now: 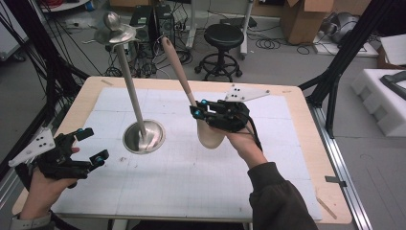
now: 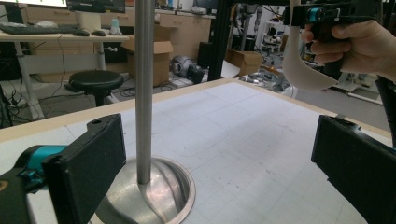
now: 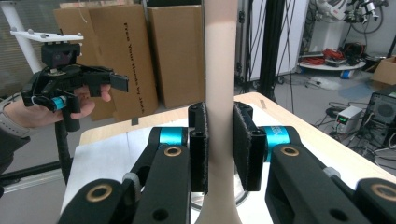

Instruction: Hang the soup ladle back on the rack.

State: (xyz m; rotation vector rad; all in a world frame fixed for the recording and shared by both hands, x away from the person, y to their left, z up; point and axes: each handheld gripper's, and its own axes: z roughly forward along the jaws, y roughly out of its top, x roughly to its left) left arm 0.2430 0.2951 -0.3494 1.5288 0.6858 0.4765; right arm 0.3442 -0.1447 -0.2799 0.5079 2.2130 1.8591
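Behind the table, a stool; right gripper clamps the spoon, left gripper wide beside the stand.

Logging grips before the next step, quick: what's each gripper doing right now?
Left gripper: open, holding nothing.
Right gripper: shut on the beige spoon, lifted off the table.

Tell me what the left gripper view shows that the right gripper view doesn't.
Left gripper view: the steel stand's pole between the open fingers of the left gripper, plus a black stool. Right gripper view: the right gripper, its fingers clamped on the handle of the beige spoon. Both: the spoon, the white mat and cardboard boxes.
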